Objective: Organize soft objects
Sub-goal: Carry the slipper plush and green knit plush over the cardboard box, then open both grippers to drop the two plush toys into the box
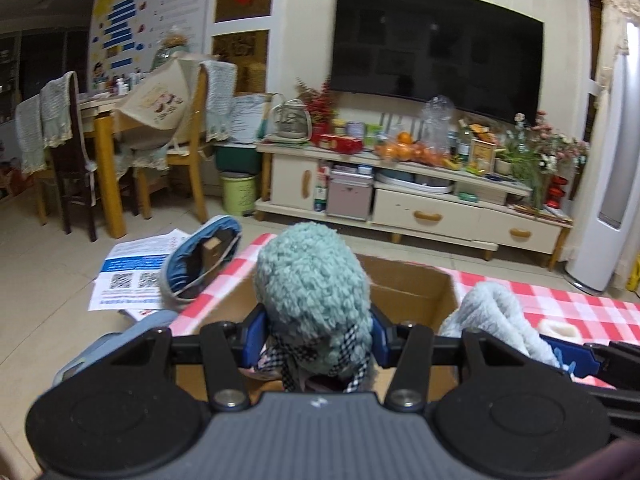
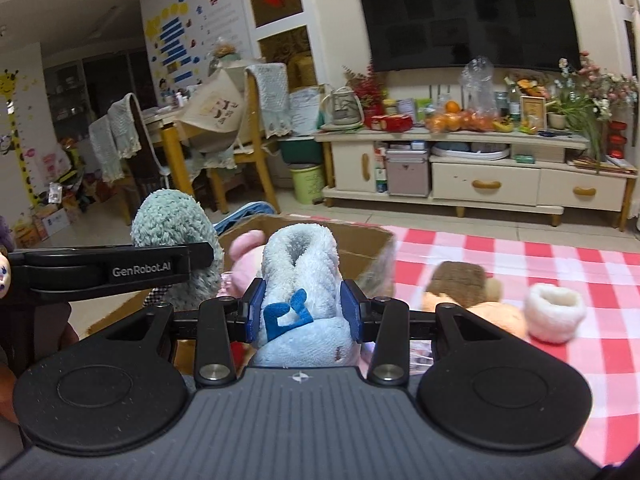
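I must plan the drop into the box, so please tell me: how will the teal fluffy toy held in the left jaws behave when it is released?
The teal fluffy toy is probably soft and light: its pile bulges above the left gripper, whose jaws pinch it narrow. It will likely land quietly in the cardboard box, flop, and not roll far.

A fluffy teal plush toy with a checked black-and-white scarf [image 1: 316,300] stands upright, squeezed between blue pads over an open brown cardboard box [image 1: 416,292]. A soft pale-blue plush toy with a dark blue bow [image 2: 300,292] is squeezed just beside it. A pink plush toy [image 2: 244,260] lies in the box.
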Demonstrator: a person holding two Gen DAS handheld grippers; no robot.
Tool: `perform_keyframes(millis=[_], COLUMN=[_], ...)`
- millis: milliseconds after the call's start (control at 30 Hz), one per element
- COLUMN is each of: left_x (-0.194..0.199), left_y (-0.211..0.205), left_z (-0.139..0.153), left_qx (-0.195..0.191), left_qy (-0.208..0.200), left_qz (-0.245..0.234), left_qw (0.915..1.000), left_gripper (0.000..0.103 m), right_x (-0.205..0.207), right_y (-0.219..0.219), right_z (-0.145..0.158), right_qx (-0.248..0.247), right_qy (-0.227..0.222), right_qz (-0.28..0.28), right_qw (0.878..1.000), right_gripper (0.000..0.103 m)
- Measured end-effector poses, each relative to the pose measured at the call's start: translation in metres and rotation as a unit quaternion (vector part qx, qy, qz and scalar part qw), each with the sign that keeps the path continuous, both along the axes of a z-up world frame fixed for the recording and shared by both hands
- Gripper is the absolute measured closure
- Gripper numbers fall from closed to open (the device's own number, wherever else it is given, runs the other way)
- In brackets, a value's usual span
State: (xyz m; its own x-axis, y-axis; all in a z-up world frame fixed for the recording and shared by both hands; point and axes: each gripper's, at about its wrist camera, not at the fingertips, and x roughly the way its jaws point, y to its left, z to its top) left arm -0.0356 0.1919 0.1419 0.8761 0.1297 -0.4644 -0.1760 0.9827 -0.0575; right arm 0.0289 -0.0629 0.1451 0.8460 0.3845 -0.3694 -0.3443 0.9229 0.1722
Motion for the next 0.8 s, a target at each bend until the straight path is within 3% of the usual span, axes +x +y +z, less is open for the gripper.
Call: perform_keyframes(millis=[433, 533, 567, 600, 800], left_x=[0.004, 0.005, 0.005, 0.004, 0.003], left_y=[0.016, 0.017, 0.016, 0.016, 0.008], left_z=[-0.011, -0.012, -0.010, -0.009, -0.006], left_qx=[0.007, 0.011, 0.015, 0.018, 0.024], left_qy=[0.034, 0.040, 0.039, 0.035, 0.028], left_qz=[0.025, 0.032, 0.037, 0.039, 0.031], left_qw=[0.9991, 0.9986, 0.9984, 0.9985, 0.9989], left_gripper=[0.052, 0.047, 0.037, 0.027, 0.023], right_x=[0.020, 0.020, 0.021, 0.019, 0.005], right_y=[0.039, 0.039, 0.040, 0.040, 0.032], right_z=[-0.006, -0.010, -0.012, -0.013, -0.009], right_qx=[-0.032, -0.040, -0.044, -0.046, -0.039], right_qy=[0.014, 0.019, 0.020, 0.019, -0.003], right_qz=[0.027, 0.028, 0.026, 0.024, 0.002], right_qw=[0.999, 0.999, 0.998, 0.998, 0.999], right_gripper=[0.051, 0.032, 0.013, 0.001, 0.002])
